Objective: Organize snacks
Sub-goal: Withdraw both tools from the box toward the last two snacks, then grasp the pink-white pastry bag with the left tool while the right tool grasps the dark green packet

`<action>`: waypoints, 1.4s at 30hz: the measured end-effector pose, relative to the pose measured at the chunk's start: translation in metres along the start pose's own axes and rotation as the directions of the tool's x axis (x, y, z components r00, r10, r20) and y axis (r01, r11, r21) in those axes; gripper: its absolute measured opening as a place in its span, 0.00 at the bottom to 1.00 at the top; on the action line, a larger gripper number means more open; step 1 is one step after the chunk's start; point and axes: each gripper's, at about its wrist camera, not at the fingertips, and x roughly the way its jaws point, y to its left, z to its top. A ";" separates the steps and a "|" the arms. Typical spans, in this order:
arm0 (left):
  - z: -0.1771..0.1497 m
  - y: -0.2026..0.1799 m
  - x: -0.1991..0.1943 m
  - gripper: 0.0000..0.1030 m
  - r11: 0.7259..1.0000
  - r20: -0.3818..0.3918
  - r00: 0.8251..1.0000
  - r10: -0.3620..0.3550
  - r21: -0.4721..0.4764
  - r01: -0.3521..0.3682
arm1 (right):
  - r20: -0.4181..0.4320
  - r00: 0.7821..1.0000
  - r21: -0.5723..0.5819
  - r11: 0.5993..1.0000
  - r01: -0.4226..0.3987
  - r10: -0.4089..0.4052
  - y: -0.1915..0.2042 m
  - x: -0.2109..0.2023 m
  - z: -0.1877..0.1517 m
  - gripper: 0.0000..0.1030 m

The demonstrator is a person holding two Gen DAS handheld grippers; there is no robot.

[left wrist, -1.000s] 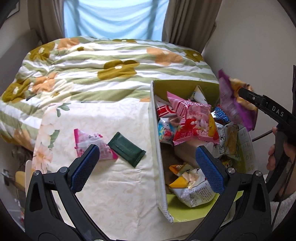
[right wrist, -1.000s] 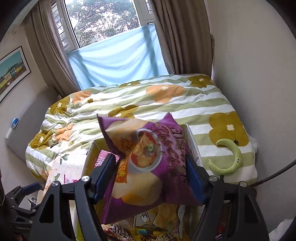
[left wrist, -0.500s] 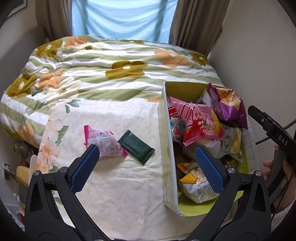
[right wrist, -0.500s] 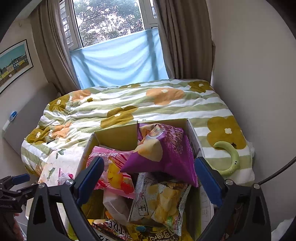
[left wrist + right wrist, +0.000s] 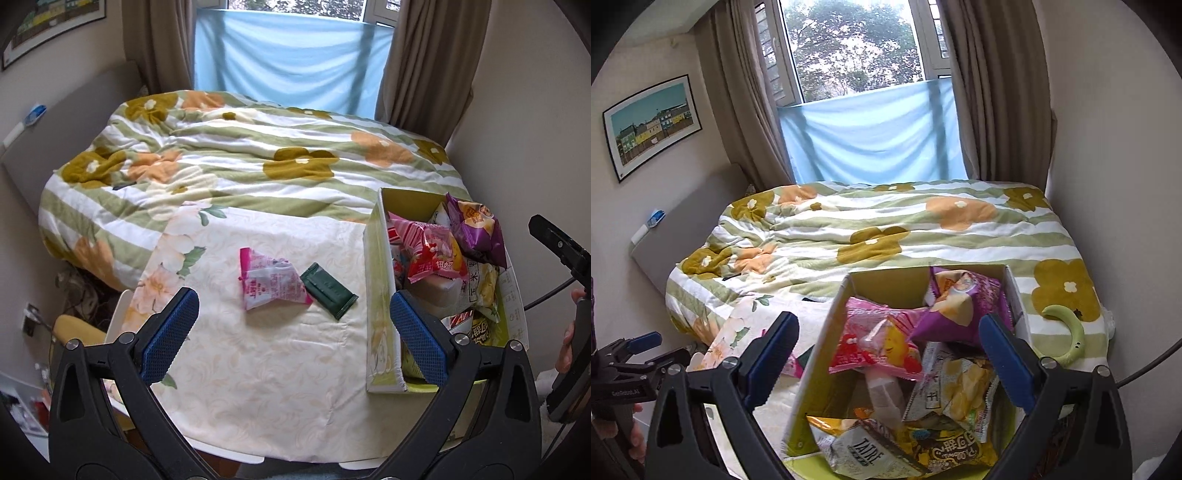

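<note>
Over box (image 5: 827,332), right hand-held gripper (image 5: 888,360) tilts downward (jaws spread).

A flowered quilt (image 5: 886,236) covers the bed below a framed picture (image 5: 652,125).

Box (image 5: 827,354) near wall – cut off below; lower snack packets buried.

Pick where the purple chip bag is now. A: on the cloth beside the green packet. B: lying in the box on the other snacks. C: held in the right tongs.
B: the purple chip bag rests in the box atop other snacks; the right tongs are open and empty.
</note>
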 end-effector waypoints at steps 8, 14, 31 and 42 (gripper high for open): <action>-0.008 0.048 0.000 1.00 0.999 0.014 1.000 -0.002 -0.035 0.003 | -0.048 0.996 -0.072 0.994 -0.076 0.073 0.070 0.021 -0.019 0.94; 0.008 0.083 0.024 0.99 0.998 -0.014 0.999 -0.053 0.033 0.053 | -0.078 0.995 -0.111 0.991 -0.071 0.063 0.121 0.048 -0.035 0.94; 0.051 0.109 0.138 0.99 0.807 -0.269 0.913 -0.305 0.436 0.398 | -0.165 0.969 0.105 0.973 0.203 -0.184 0.181 0.114 -0.070 0.94; 0.028 0.043 0.227 0.99 0.546 -0.459 0.819 -0.344 0.612 0.572 | -0.282 0.917 0.019 0.955 0.298 -0.281 0.205 0.154 -0.127 0.94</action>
